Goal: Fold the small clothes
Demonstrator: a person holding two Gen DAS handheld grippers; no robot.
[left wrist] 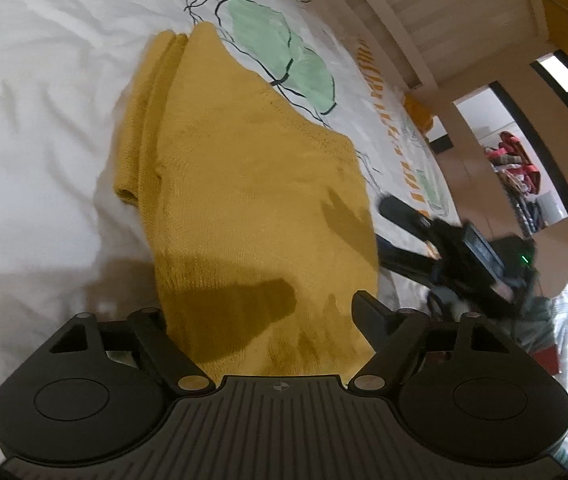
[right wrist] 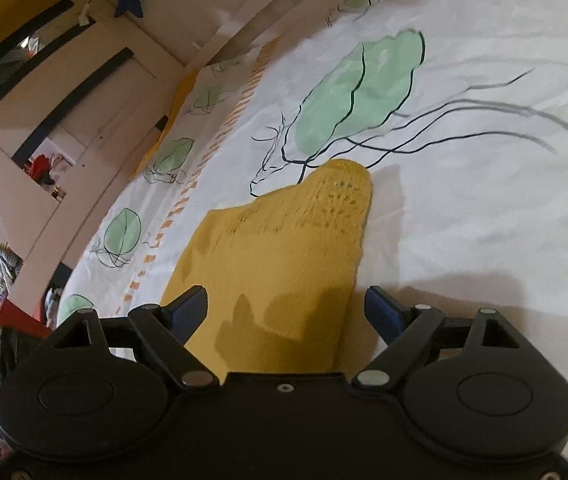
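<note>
Nearest in the left wrist view, the left gripper [left wrist: 257, 312] hangs tilted down over the near hem of the mustard-yellow knitted garment [left wrist: 243, 184], its black fingers [left wrist: 372, 306] spread wide to either side of the cloth with nothing pinched between them. In the right wrist view the right gripper [right wrist: 286, 308] is posed much the same, angled down at the garment's other near edge, its blue-padded fingers [right wrist: 382, 312] standing wide apart and empty, the yellow knit lying below and between them. The garment lies flat on the white bed sheet printed with green leaves and black line drawings [right wrist: 464, 220], partly folded already by the look of it: a narrow doubled strip, perhaps a sleeve, runs along its left side [left wrist: 143, 120]. It will likely handle as soft, light and limp, with no stiffness of its own, so it should sag and drape when lifted; the knit is grippy rather than slippery, and the open lacy stitches near its far tip [right wrist: 340, 196] could snag. I would take it at the two near corners of the hem, pinching all the layers. Farther off, the right gripper's dark body shows beside the garment's right edge, then the pale wooden bed frame [left wrist: 424, 12].
</note>
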